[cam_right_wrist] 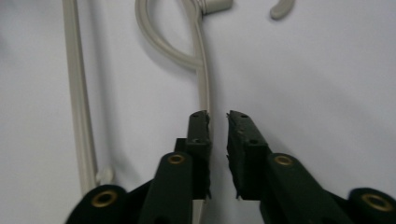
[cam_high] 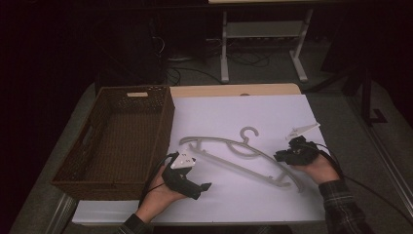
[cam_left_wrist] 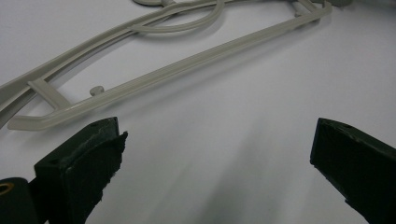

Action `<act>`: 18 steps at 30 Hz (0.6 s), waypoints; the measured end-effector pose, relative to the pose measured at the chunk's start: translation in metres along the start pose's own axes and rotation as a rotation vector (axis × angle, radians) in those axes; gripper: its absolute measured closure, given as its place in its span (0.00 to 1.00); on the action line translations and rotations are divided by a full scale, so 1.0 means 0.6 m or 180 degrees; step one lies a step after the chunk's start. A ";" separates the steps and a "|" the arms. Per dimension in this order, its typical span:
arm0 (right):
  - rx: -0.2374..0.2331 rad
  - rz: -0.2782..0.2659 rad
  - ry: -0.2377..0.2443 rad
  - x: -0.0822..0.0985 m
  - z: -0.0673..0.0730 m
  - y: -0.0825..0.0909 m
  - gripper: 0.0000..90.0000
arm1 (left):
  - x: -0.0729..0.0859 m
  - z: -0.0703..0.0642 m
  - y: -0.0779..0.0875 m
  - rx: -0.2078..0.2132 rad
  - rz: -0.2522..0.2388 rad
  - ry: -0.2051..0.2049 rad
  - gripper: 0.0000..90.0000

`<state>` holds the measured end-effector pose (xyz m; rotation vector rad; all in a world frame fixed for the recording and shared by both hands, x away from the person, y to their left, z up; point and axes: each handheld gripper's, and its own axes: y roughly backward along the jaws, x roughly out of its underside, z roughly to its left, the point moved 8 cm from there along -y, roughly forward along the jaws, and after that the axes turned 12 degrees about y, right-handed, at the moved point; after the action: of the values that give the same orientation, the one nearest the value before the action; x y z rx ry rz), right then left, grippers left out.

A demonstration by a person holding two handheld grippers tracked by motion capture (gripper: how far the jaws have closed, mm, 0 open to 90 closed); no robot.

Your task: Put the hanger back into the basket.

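A pale grey plastic hanger (cam_high: pixel 242 144) lies flat on the white tabletop (cam_high: pixel 272 112), hook pointing away. My left gripper (cam_high: pixel 202 187) rests low near the front edge, just left of the hanger's left end. In the left gripper view it (cam_left_wrist: pixel 217 154) is open wide over bare white surface, with the hanger (cam_left_wrist: pixel 177 70) just beyond the tips. My right gripper (cam_high: pixel 278 157) hovers at the hanger's right half. In the right gripper view its jaws (cam_right_wrist: pixel 218 116) stand shut to a thin slit with nothing in it. The hanger's arm (cam_right_wrist: pixel 201 70) runs beneath the left jaw.
A brown wicker basket (cam_high: pixel 165 126) stands empty at the table's left, close to the left hand. A strip of wooden table (cam_high: pixel 234 90) shows behind the white sheet. A white desk frame (cam_high: pixel 224 48) and cables sit on the dark floor beyond.
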<state>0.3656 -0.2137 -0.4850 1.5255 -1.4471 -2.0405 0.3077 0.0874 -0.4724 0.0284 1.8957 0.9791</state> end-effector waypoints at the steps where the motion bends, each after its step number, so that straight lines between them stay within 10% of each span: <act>1: 0.0004 -0.0023 -0.0012 0.005 0.002 0.007 0.94 | 0.000 0.000 0.000 -0.0003 0.0000 0.0000 0.02; 18: 0.0045 0.0253 0.0071 0.042 0.036 0.015 1.00 | -0.001 0.000 0.000 -0.0007 -0.0003 0.0002 0.02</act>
<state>0.3337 -0.2225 -0.4934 1.4669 -1.4921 -1.9660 0.3082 0.0872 -0.4722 0.0259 1.8949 0.9808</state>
